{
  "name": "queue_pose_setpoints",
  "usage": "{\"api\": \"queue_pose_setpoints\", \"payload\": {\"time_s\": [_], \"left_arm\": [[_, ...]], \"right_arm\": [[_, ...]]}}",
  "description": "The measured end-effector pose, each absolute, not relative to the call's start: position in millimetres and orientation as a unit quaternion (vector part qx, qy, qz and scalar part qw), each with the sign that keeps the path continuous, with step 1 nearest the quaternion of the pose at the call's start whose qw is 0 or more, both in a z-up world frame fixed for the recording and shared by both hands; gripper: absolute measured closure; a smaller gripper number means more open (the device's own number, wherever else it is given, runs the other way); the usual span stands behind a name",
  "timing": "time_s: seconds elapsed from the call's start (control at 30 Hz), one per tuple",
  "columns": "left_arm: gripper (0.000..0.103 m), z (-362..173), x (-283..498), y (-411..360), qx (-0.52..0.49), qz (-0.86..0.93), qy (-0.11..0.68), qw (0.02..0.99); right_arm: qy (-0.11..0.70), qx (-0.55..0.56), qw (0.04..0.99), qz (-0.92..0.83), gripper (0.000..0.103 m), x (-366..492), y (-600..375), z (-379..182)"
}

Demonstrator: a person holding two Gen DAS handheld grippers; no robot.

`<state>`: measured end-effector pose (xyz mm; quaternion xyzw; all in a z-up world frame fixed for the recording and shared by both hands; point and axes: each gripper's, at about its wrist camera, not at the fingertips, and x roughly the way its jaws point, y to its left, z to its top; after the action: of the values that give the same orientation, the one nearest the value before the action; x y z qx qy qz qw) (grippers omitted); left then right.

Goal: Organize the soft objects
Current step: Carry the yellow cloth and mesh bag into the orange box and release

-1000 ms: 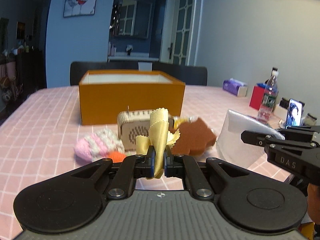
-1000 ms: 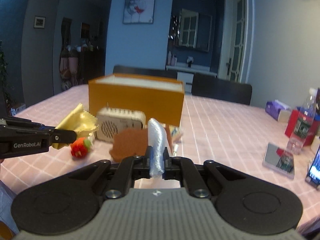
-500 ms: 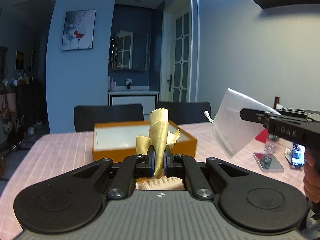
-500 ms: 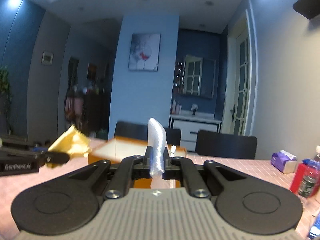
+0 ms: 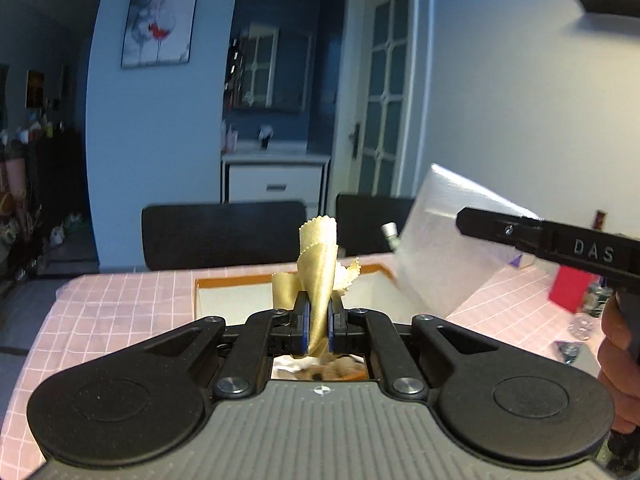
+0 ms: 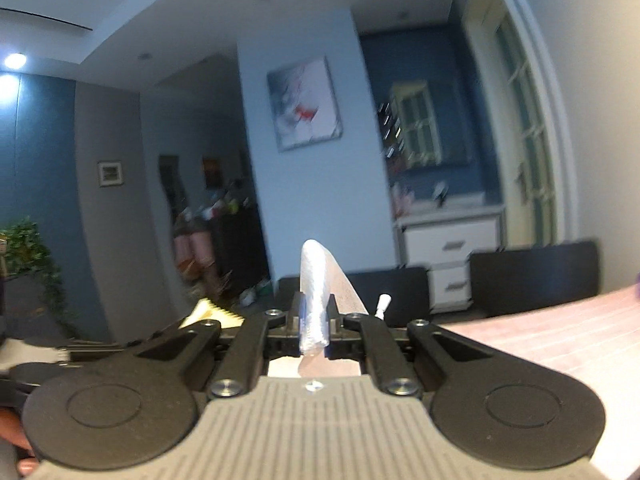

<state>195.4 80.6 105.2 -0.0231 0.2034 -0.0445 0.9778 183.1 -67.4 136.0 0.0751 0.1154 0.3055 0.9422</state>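
Observation:
My left gripper (image 5: 318,326) is shut on a yellow cloth (image 5: 318,264) with a pinked edge, held above the open orange box (image 5: 224,284) with its white inside. At the right of the left wrist view my right gripper (image 5: 472,216) holds a translucent white pouch (image 5: 444,240) with a small cap, which hangs over the box's right side. In the right wrist view that gripper (image 6: 314,330) is shut on the pouch (image 6: 316,280), and the yellow cloth (image 6: 212,312) shows low at the left.
The pink checked tablecloth (image 5: 112,312) spreads around the box. Two black chairs (image 5: 224,232) stand behind the table. A red box (image 5: 572,288) and a phone (image 5: 568,350) lie at the right. A hand (image 5: 620,344) grips the right tool.
Both grippers rose from the pile of soft things and moved forward over the orange box, each keeping its load. The right wrist view has tilted up and rolled.

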Motion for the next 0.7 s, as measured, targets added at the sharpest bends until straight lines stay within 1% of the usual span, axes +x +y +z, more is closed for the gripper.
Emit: {"api": "queue_pose_setpoints", "payload": {"time_s": [0.17, 0.3, 0.47, 0.53, 0.63, 0.7], "left_arm": [[0.095, 87.0, 256.1, 93.6, 0.007, -0.034, 0.280, 0.959], [0.094, 66.7, 291.6, 94.5, 0.065, -0.022, 0.312, 0.948], [0.094, 40.6, 327.1, 93.1, 0.124, 0.008, 0.361, 0.924], [0.094, 33.5, 337.9, 96.2, 0.118, 0.011, 0.380, 0.918], [0.093, 25.5, 349.6, 101.4, 0.096, 0.015, 0.406, 0.909], [0.091, 19.8, 352.2, 101.7, 0.096, 0.017, 0.417, 0.903]], "right_arm": [[0.200, 0.046, 0.921, 0.332, 0.098, 256.9, -24.3, 128.8], [0.263, 0.020, 0.908, 0.327, 0.097, 311.2, 5.4, 113.9], [0.336, 0.008, 0.891, 0.304, 0.097, 354.4, 30.5, 86.5], [0.370, 0.009, 0.879, 0.300, 0.097, 368.2, 35.9, 78.5], [0.399, 0.012, 0.870, 0.291, 0.097, 375.1, 39.6, 70.3], [0.417, 0.015, 0.861, 0.291, 0.096, 378.5, 42.2, 65.6]]}}
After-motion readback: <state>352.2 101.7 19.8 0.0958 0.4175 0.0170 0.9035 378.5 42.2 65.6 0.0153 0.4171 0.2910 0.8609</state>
